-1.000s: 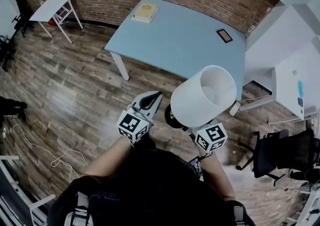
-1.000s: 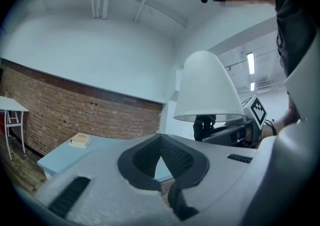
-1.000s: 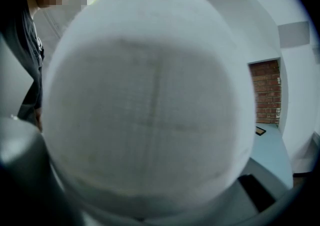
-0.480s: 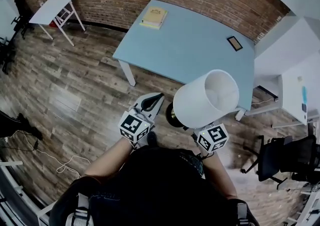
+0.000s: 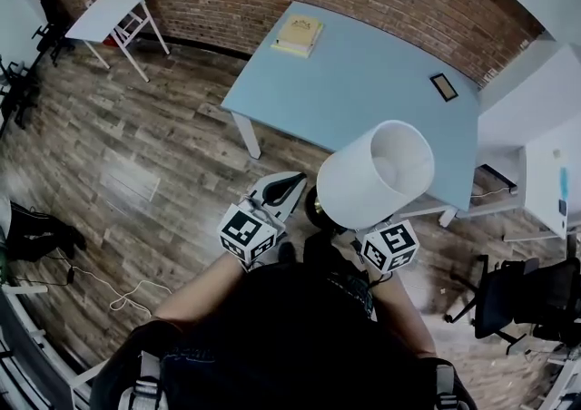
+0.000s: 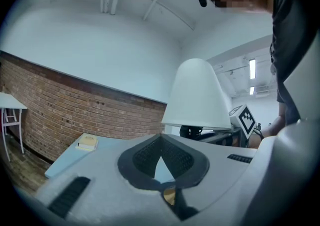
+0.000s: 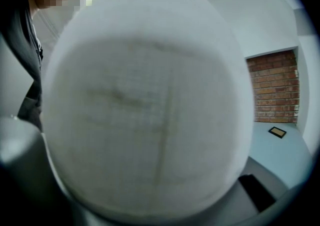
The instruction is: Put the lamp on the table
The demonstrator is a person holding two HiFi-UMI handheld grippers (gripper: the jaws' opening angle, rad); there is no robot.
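Head view: white-shaded lamp (image 5: 377, 172) was held off the floor at the blue table's (image 5: 363, 82) near edge, shade overlapping that edge. R gripper (image 5: 381, 243) sat under the shade, jaws clamped on the lamp; exact grip pt hidden by shade. L gripper (image 5: 291, 183), just short of the same edge, had jaws pressed together w/ nothing btwn.
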